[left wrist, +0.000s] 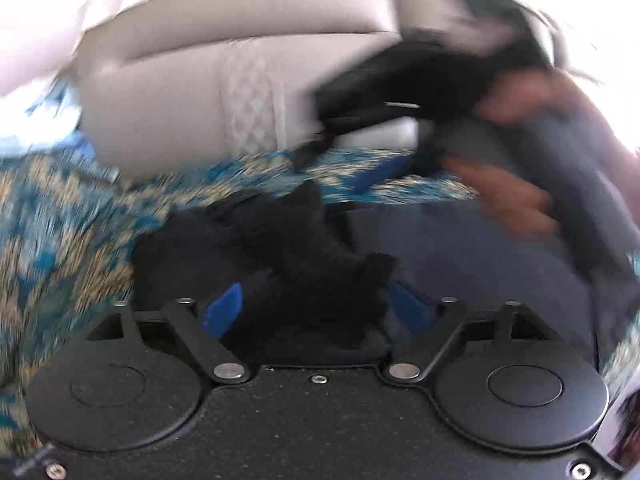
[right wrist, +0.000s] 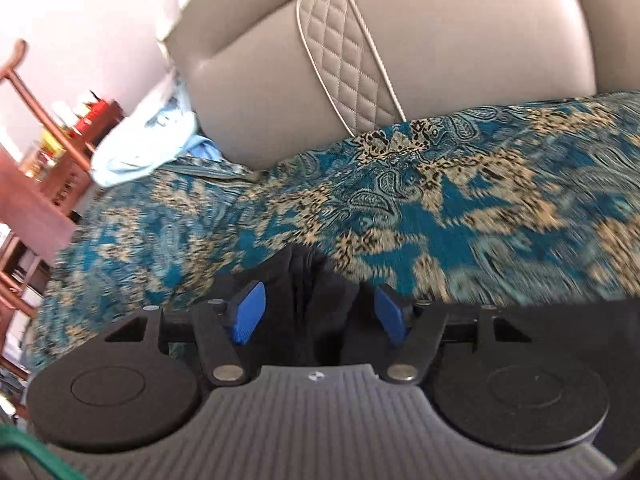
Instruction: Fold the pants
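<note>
Left tongs (left wrist: 316, 300) and right tongs (right wrist: 316, 312) each clamp bunched black pants (left wrist: 280, 248) above the patterned bed (right wrist: 440, 200).

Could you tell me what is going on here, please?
A person is folding a pair of dark pants over a bed with a teal patterned bedspread, using a handheld gripper in each hand. The left gripper is shut on a bunch of the dark fabric, and the right gripper is shut on another part of it. The padded headboard is just ahead. The left view is blurred, so the arms seem to be in motion.
</note>
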Motion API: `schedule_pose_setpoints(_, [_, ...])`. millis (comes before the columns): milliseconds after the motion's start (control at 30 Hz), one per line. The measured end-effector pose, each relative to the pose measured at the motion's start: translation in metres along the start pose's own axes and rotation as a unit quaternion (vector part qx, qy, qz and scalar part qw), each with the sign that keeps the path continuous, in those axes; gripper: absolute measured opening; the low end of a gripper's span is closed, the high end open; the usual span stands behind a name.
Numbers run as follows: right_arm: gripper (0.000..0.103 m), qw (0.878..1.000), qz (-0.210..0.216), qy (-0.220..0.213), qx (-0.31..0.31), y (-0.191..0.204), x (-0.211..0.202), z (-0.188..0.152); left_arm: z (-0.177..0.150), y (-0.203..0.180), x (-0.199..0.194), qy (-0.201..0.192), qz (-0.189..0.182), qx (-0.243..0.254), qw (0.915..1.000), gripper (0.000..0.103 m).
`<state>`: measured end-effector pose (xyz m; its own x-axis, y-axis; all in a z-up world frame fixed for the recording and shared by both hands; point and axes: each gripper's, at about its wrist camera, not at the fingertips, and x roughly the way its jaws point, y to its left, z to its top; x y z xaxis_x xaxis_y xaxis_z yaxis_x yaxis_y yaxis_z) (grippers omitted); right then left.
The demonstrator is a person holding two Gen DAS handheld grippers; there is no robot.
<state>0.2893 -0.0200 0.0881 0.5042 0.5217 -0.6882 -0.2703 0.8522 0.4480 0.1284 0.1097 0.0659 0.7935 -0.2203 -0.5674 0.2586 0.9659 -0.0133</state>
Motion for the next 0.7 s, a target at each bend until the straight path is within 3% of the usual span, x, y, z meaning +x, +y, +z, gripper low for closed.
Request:
schedule_pose_setpoints(67, [0.068,1.0,-0.018,0.022,-0.002,0.001,0.02,0.007,-0.003,-0.017,0.01,0.007,0.01,0.048,0.9987,0.081])
schedule_pose_setpoints(133, [0.064,0.998,-0.034,0.051,0.007,-0.001,0.038,0.009,-0.007,-0.027,0.025,0.021,0.033,0.075,0.9964,0.067])
schedule_pose_setpoints(167, [0.061,0.998,-0.035,0.06,0.01,-0.001,0.044,0.008,-0.009,-0.027,0.027,0.021,0.034,0.068,0.9969,0.063])
schedule_pose_setpoints(233, [0.054,0.997,-0.032,0.062,0.015,0.001,0.048,0.004,-0.007,-0.015,0.026,0.016,0.009,0.014,0.9997,0.032])
schedule_pose_setpoints(267, [0.05,0.998,-0.038,0.058,0.009,0.003,0.048,0.003,-0.006,-0.007,0.024,0.012,0.0,-0.018,0.9998,0.028])
schedule_pose_setpoints(300, [0.044,0.998,-0.045,0.055,0.0,0.006,0.048,0.002,-0.005,0.003,0.02,0.003,-0.007,-0.05,0.9987,0.026])
schedule_pose_setpoints(400, [0.042,0.997,-0.056,0.053,-0.012,0.01,0.048,0.006,-0.001,0.026,0.012,-0.019,0.002,-0.113,0.9934,0.022])
schedule_pose_setpoints(567, [0.037,0.994,-0.083,0.058,-0.044,0.024,0.05,0.008,0.003,0.037,0.005,-0.038,0.054,-0.125,0.9899,0.018])
schedule_pose_setpoints(600, [0.031,0.993,-0.088,0.054,-0.054,0.029,0.05,0.008,0.003,0.041,0.002,-0.044,0.061,-0.141,0.9872,0.017])
schedule_pose_setpoints(700, [0.026,0.991,-0.1,0.048,-0.078,0.038,0.041,0.006,0.007,0.059,-0.009,-0.061,0.086,-0.191,0.9758,0.016])
